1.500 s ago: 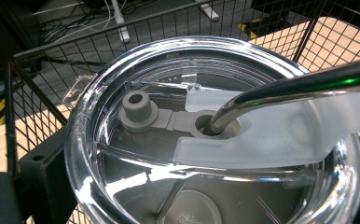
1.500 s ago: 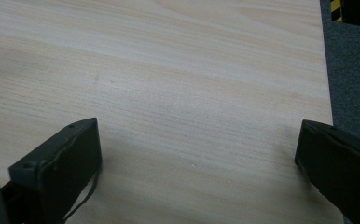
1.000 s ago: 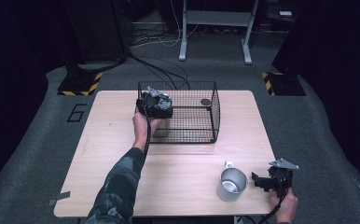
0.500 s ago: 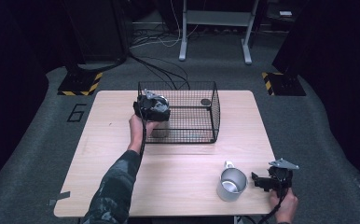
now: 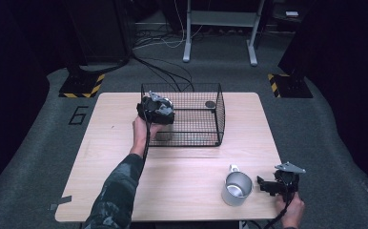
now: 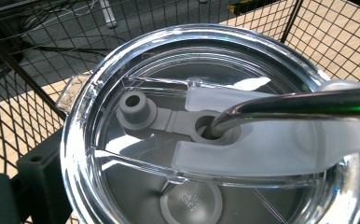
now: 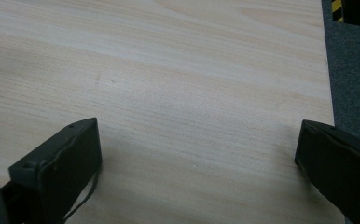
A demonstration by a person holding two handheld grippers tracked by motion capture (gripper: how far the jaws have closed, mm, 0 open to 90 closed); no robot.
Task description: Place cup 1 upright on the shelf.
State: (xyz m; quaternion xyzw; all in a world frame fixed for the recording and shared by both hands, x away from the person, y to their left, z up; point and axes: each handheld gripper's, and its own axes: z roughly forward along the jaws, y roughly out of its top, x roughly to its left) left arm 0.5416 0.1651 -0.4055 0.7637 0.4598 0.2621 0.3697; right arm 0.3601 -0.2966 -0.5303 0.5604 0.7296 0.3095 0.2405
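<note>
A clear plastic lid (image 6: 136, 154) with a grey stopper and a metal straw (image 6: 299, 105) through its hole sits right in front of my left gripper's camera, between the jaws; one dark finger (image 6: 33, 172) shows at its left. My left gripper (image 5: 156, 109) hangs at the left end of the black wire basket (image 5: 206, 138), shut on the lid. My right gripper (image 5: 268, 185) rests at the table's front right, open, its jaws wide apart over bare wood (image 7: 197, 116). A steel mug (image 5: 236, 188) stands just left of it, untouched.
A small dark disc (image 5: 210, 104) lies at the basket's back right. The basket mesh (image 6: 336, 28) surrounds the lid. The wooden table (image 5: 125, 191) has free room at its left and front. Cables and a stand's legs lie on the floor behind.
My left gripper with the lid has shifted slightly left and toward me at the basket's left end. The right gripper and the mug have stayed put.
</note>
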